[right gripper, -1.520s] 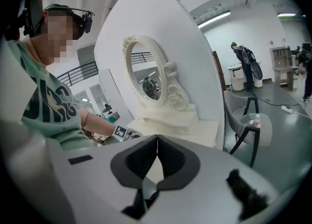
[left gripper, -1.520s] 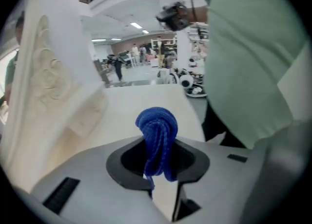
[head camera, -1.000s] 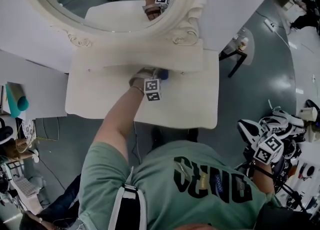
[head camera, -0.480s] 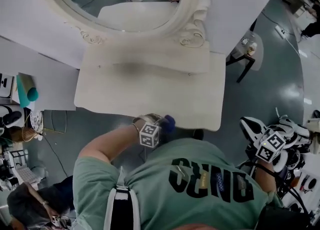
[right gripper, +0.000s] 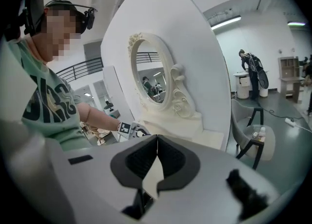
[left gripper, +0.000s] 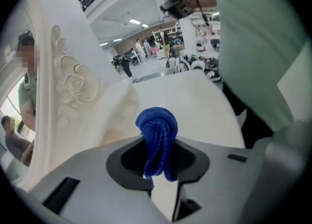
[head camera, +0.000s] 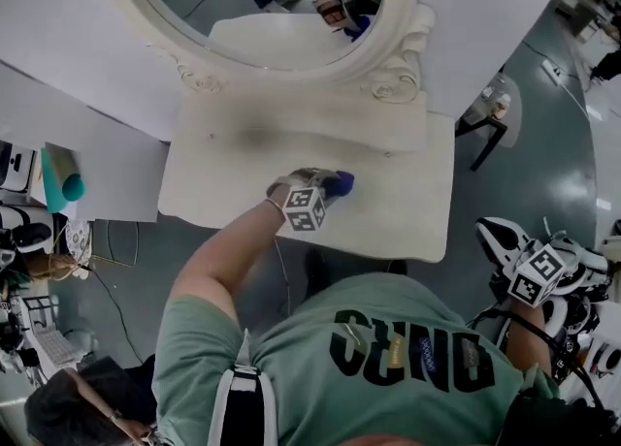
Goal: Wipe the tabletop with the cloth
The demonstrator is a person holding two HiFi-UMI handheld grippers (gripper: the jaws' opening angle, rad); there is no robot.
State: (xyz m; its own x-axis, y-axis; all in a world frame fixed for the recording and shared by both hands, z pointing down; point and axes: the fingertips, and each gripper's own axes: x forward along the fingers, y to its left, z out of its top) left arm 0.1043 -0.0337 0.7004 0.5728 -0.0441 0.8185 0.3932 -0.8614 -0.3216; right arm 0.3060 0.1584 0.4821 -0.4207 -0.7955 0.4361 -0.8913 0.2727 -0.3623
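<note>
Cream tabletop (head camera: 408,197) at mid-frame: your left gripper (head camera: 330,187) pinches the blue cloth (left gripper: 157,126) over it; your right gripper (right gripper: 156,156), off the table, is closed

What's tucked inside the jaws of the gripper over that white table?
A bunched blue cloth, pinched in the jaws of the left gripper above the cream tabletop. How much cloth hangs beneath is covered by the gripper's body.

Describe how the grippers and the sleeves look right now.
The left gripper and right gripper have pale grey bodies with dark grey pads. Each carries a white cube of black square markers. The person wears a green short-sleeved T-shirt with black lettering.
</note>
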